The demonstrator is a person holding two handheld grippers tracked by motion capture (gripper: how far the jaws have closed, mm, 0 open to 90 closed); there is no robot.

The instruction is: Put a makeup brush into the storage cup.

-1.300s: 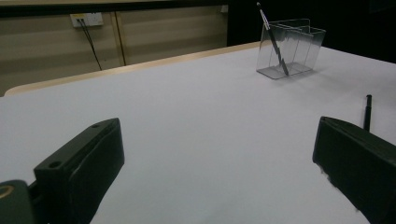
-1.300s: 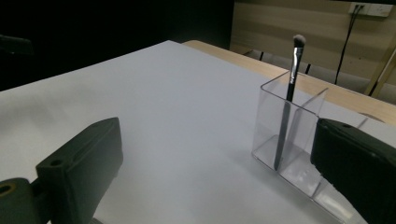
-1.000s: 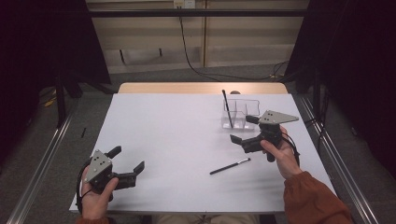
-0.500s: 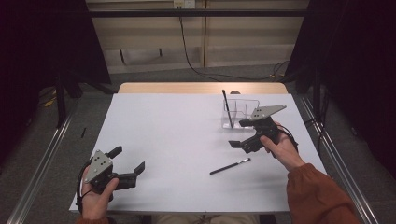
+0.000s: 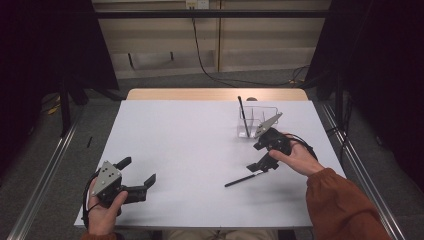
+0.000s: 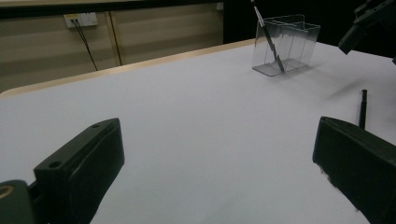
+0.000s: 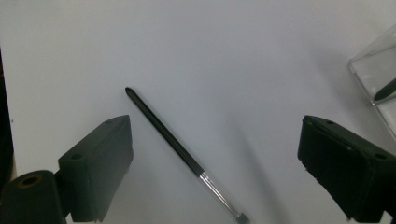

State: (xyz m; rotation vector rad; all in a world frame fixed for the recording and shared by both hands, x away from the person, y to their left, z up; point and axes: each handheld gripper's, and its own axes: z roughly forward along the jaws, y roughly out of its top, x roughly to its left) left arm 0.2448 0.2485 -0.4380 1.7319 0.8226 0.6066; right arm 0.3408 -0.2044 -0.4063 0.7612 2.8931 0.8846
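One black pen (image 5: 242, 179) lies flat on the white table (image 5: 190, 150), just below the right gripper (image 5: 262, 157), long axis diagonal between its spread, empty jaws. Left gripper (image 5: 136, 172), also open, rests well apart.

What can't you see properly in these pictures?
- Pen on the table: in the right gripper view the bottom edge cuts off its clear end.
- Same pen in the left gripper view: a jaw hides most of it.
- Clear holder: the right gripper covers one corner in the high view.
- Holder's pen: its top is cut off.
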